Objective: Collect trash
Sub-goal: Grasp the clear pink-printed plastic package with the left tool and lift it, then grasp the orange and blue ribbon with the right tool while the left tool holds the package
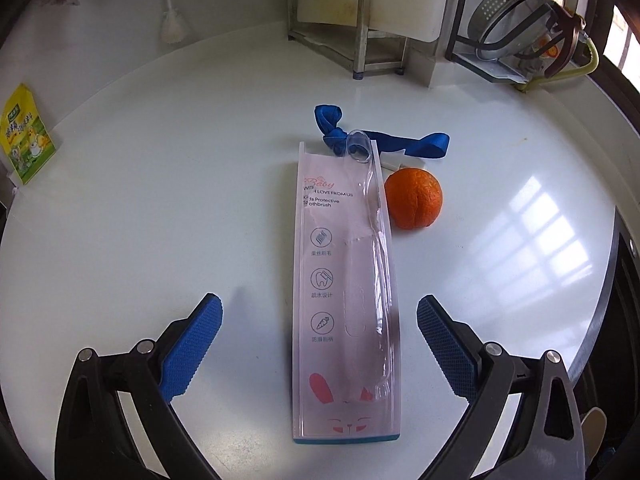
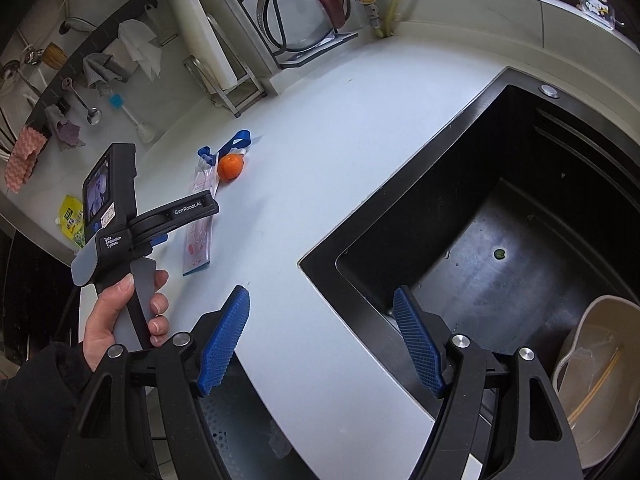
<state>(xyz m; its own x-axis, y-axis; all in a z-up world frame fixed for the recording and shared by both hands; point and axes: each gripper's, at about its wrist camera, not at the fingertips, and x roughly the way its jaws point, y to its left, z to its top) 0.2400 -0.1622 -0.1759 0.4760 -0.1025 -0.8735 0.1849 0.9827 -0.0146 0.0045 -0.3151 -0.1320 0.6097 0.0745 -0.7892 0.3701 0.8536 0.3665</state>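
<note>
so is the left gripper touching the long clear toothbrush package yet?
Apart. Left wrist view: left gripper pads straddle the toothbrush package, white counter visible both sides.

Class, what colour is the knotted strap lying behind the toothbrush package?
Blue strap; clearest in the left wrist view.

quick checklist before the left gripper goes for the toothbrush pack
1. Left gripper open: ok, both blue pads stand wide, nothing between them is pinched.
2. Toothbrush pack lined up: ok, it lies flat on the counter, lengthwise between the pads.
3. Pads touching the pack: not ok, a gap shows on each side.
4. Orange out of the way: ok, it sits by the pack's far end.
5. Blue ribbon free of the pack: cannot tell, it lies at the far end.
6. Right gripper free: ok, open and empty over the sink edge.
</note>
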